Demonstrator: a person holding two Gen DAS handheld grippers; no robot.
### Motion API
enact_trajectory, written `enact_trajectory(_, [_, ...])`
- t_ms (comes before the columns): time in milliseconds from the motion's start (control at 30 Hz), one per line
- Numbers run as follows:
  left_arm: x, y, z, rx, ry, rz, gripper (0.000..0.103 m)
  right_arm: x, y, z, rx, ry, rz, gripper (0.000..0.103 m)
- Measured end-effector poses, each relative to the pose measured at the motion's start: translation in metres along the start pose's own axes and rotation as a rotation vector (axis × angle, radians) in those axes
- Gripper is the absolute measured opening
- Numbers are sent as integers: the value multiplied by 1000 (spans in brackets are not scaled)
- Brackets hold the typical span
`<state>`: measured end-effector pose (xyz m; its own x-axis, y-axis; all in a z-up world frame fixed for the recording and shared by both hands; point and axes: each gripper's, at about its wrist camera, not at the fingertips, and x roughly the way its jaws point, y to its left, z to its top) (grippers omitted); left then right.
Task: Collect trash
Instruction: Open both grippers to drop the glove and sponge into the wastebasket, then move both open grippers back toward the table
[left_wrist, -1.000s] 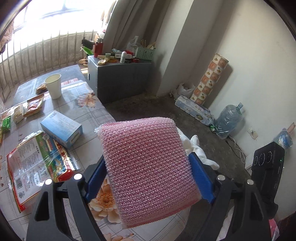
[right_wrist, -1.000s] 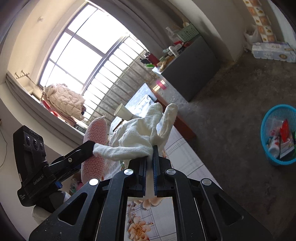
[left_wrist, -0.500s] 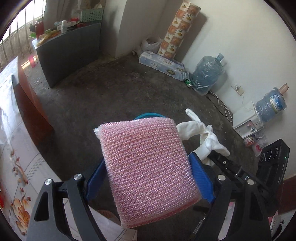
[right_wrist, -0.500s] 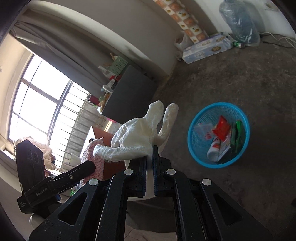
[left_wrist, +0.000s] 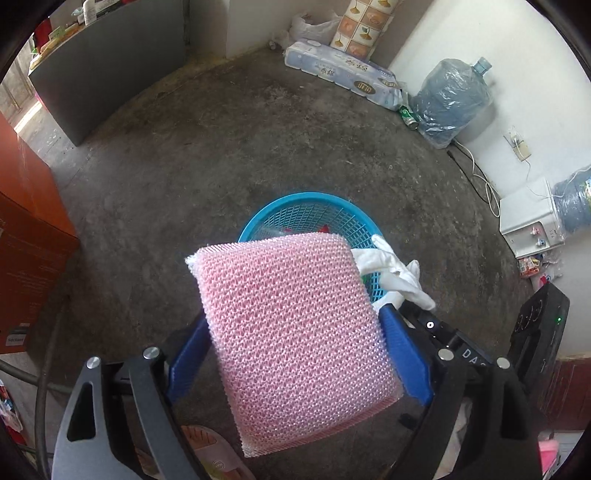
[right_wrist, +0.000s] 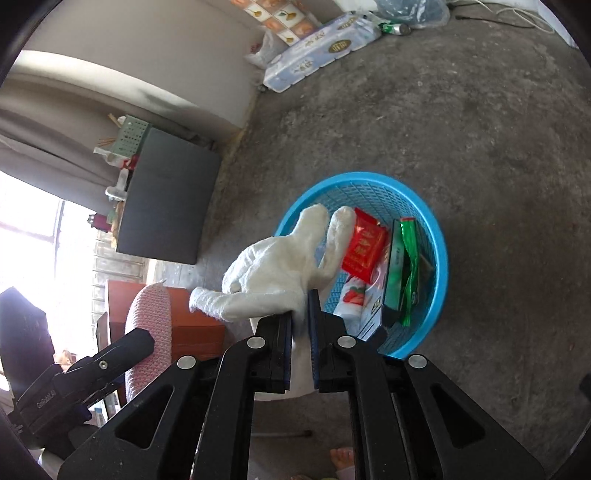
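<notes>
My left gripper (left_wrist: 291, 332) is shut on a pink mesh sponge (left_wrist: 295, 336) and holds it in the air above the near side of a blue plastic basket (left_wrist: 317, 201) on the floor. My right gripper (right_wrist: 300, 306) is shut on a white cloth glove (right_wrist: 280, 269), held over the basket's left rim (right_wrist: 439, 251). The basket holds a red packet (right_wrist: 364, 249), a green wrapper (right_wrist: 410, 266) and a boxed carton. The glove (left_wrist: 395, 273) and the right gripper also show in the left wrist view, just right of the sponge. The sponge also shows edge-on in the right wrist view (right_wrist: 147, 332).
Bare concrete floor surrounds the basket. A grey cabinet (left_wrist: 110, 62) stands at the back left and an orange-brown cabinet (left_wrist: 26, 236) at the left. Toilet-paper packs (left_wrist: 340, 70), a water jug (left_wrist: 450, 99) and cables lie along the far wall.
Both grippers have swung away from the table and down towards the floor, still holding the sponge and the glove. The blue basket now lies right below them.
</notes>
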<state>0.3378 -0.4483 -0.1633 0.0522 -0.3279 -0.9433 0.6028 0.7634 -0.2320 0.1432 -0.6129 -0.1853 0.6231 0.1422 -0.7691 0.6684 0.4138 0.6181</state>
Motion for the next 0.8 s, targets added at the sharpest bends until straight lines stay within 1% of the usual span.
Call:
enact_trajectory(33, [7,0,4,-10,3,0,87,8,-3,4,3,5,3,15])
enact_trajectory(67, [11,1,6,-22,4,1,88,15,-6,7,8,11,-1,29])
enact_trajectory(100, [15,3,8,-32,3,3,88,21,-9,9,16,15,-7,39])
enact_trajectory(133, [17,4,10,-41,0,4,88,26,-11,11,24,19,-6,40])
enact_trajectory(267, [17,7,10,-65,-6,-11,88,30,-13,10,32,23,-2,45])
enact_trajectory(333, [11,8,9,-61,-16,-20,88,26,-12,7,28,16,6,46])
enact_trajectory(500, [-13,4,2,-35,-61,-44,88,14,-9,1,20,-6,26,46])
enact_trajectory(600, [-42,2,-7,-5,-105,-78,88,1,-4,-4,4,-23,38,46])
enact_trajectory(667, [-68,0,-16,31,-142,-96,88,-15,6,-10,-31,-44,53,46])
enact_trajectory(733, [-102,2,-28,73,-205,-117,88,-35,22,-18,-84,-69,66,46])
enact_trajectory(800, [-138,8,-42,118,-272,-114,88,-55,40,-26,-143,-95,88,47])
